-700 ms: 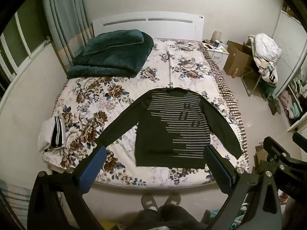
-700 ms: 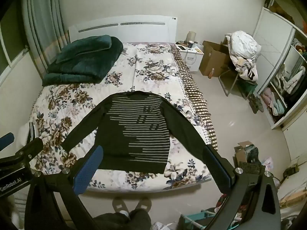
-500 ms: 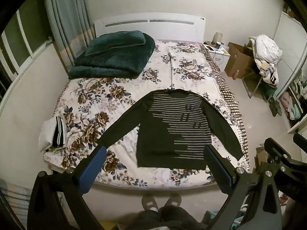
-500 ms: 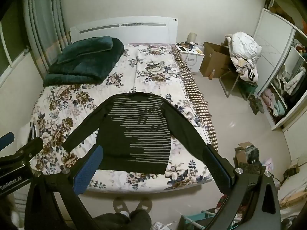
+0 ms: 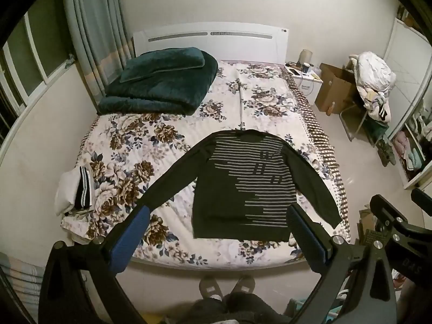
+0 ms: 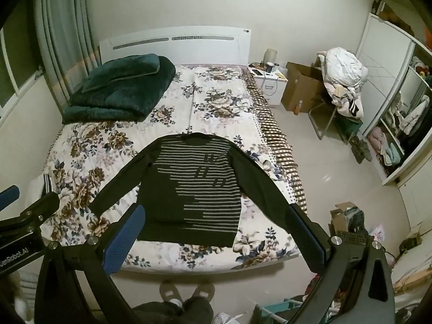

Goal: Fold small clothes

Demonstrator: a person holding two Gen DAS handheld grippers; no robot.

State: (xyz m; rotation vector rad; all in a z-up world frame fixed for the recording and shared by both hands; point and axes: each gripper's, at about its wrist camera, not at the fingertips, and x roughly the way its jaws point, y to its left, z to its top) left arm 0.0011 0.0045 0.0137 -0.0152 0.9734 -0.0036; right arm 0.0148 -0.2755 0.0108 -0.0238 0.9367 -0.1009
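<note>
A dark long-sleeved sweater with grey stripes (image 5: 243, 189) lies flat on the floral bed (image 5: 151, 145), sleeves spread out, hem toward me. It also shows in the right wrist view (image 6: 194, 189). My left gripper (image 5: 218, 218) is open and empty, held high above the bed's near edge. My right gripper (image 6: 213, 216) is open and empty at the same height. Each gripper's body shows at the edge of the other's view.
A folded green blanket (image 5: 159, 86) lies at the bed's far left. A small pile of folded white and striped clothes (image 5: 73, 189) sits at the bed's left edge. A nightstand (image 5: 305, 78), cardboard box (image 5: 334, 89), chair with laundry (image 5: 372, 86) and shelves stand right.
Both grippers have drawn back and up slightly, so the bed and sweater sit a little lower in view. Nothing on the bed has moved.
</note>
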